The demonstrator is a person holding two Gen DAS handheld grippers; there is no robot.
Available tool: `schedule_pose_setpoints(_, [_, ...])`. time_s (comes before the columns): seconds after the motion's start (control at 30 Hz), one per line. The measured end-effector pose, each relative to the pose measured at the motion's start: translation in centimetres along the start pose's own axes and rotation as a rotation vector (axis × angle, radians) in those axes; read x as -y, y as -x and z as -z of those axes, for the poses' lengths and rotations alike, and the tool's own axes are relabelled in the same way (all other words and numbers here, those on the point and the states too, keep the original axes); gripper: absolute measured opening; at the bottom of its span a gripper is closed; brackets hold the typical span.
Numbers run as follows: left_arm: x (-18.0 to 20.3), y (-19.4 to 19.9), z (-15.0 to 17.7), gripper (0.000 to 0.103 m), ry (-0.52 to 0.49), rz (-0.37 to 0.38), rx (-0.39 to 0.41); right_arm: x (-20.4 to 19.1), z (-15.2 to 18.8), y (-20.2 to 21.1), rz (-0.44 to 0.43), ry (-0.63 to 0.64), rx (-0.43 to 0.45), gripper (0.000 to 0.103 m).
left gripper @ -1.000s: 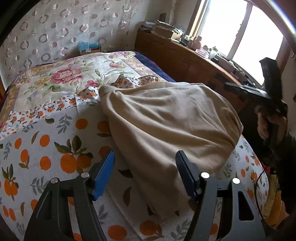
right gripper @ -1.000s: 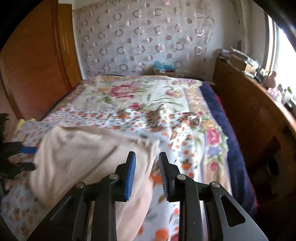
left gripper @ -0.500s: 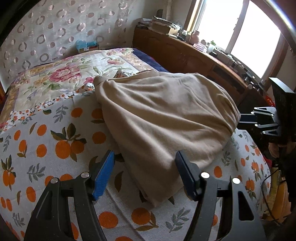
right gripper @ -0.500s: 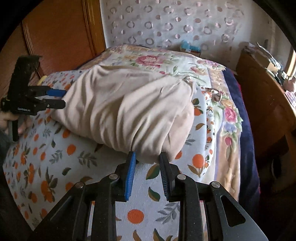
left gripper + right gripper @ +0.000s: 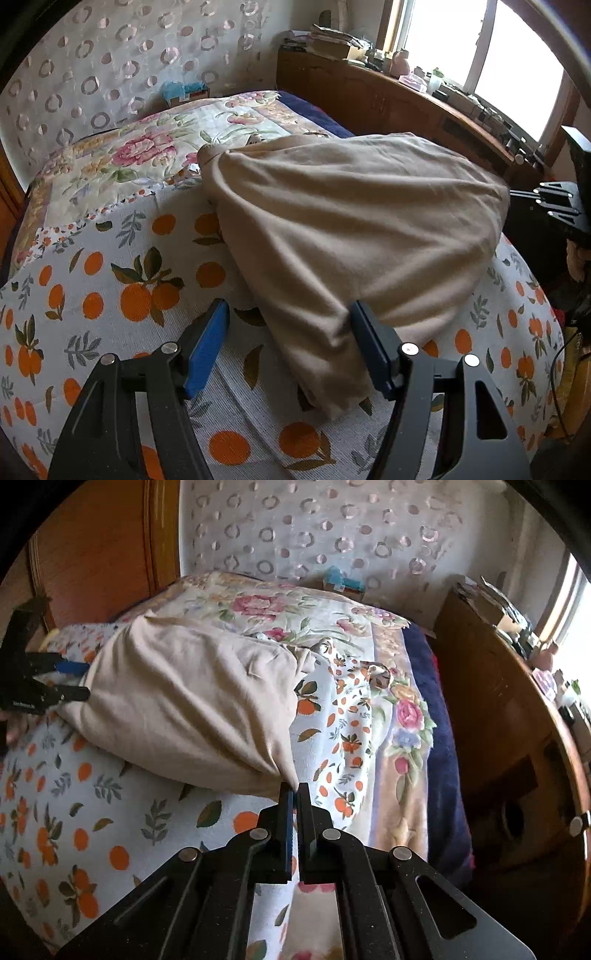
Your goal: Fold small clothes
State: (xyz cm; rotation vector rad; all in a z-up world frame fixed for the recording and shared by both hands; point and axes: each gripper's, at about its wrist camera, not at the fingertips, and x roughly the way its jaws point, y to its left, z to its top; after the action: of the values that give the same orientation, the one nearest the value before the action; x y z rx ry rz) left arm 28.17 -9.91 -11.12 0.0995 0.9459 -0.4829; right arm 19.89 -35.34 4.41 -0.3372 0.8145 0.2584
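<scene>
Both fingers of the right gripper are pressed together on a corner of the beige cloth, which gathers into a tight point right at their tips. From that pinched corner the cloth fans out, wrinkled, up and to the left across the bed, lying on the sheet with the orange-fruit print; its far edge reaches a floral quilt. Seen from the left wrist, the left gripper has its blue-padded fingers spread wide apart. The near tail of the cloth lies between them, close against the right-hand finger, though whether it touches that pad cannot be told; the left-hand pad stands clear over bare sheet. Nothing is gripped on this side. In the right wrist view the left gripper shows at the far left edge of the cloth, jaws parted, with part of a hand just below it. In the left wrist view the right gripper sits at the cloth's right edge. Beside the bed runs a wooden cabinet with clutter on top under a bright window. A wall with a ring pattern stands behind the bed, with a wooden headboard to its left.
</scene>
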Motion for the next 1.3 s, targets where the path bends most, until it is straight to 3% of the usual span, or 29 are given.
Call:
schedule_pose_setpoints(0.13, [-1.3, 0.7, -0.7, 0.069, 0.057, 0.015, 0.035, 0.5, -0.1, 0.9, -0.077, -0.075, 0.05, 0.005])
schedule_pose_setpoints(0.2, [-1.7, 0.9, -1.2, 0.069, 0.075, 0.015, 0.048, 0.7, -0.7, 0.8, -0.11, -0.087, 0.08, 0.025])
schedule_pose_setpoints(0.23, [-1.9, 0.7, -1.7, 0.069, 0.084, 0.026, 0.046, 1.2, -0.3, 0.8, -0.126, -0.1, 0.091, 0.049])
schedule_pose_setpoints(0.27, [-2.0, 0.4, -2.0, 0.069, 0.088, 0.031, 0.044, 1.2, -0.8, 0.3, -0.145, -0.12, 0.103, 0.066])
schedule_pose_setpoints(0.3, [-2.2, 0.1, -2.4, 0.069, 0.094, 0.031, 0.041, 1.3, -1.4, -0.5, -0.161, -0.138, 0.109, 0.067])
schedule_pose_setpoints(0.67, [-3.9, -2.9, -5.0, 0.069, 0.137, 0.058, 0.006, 2.5, -5.6, -10.7, -0.193, -0.238, -0.009, 0.067])
schedule_pose_setpoints(0.77, [-3.9, -3.0, -5.1, 0.067, 0.135, 0.063, 0.015, 2.3, -6.8, -11.4, -0.217, -0.24, -0.033, 0.067])
schedule_pose_setpoints(0.9, [-3.5, -3.2, -5.3, 0.056, 0.119, 0.069, 0.013, 1.9, -7.3, -10.9, -0.236, -0.212, -0.032, 0.067])
schedule_pose_setpoints(1.03, [-3.3, -3.4, -5.5, 0.044, 0.122, 0.1, 0.014, 1.3, -7.9, -11.3, -0.277, -0.16, -0.047, 0.044])
schedule_pose_setpoints(1.07, [-3.4, -3.5, -5.6, 0.038, 0.129, 0.115, 0.013, 1.1, -7.9, -11.2, -0.292, -0.146, -0.048, 0.035])
schedule_pose_setpoints(1.17, [-3.3, -3.4, -5.5, 0.016, 0.135, 0.148, 0.012, 1.1, -8.0, -11.2, -0.302, -0.11, -0.037, 0.02])
schedule_pose_setpoints(1.3, [-2.5, -1.1, -5.3, 0.01, 0.114, 0.152, 0.06, 0.7, -7.9, -9.1, -0.237, -0.078, 0.039, 0.016])
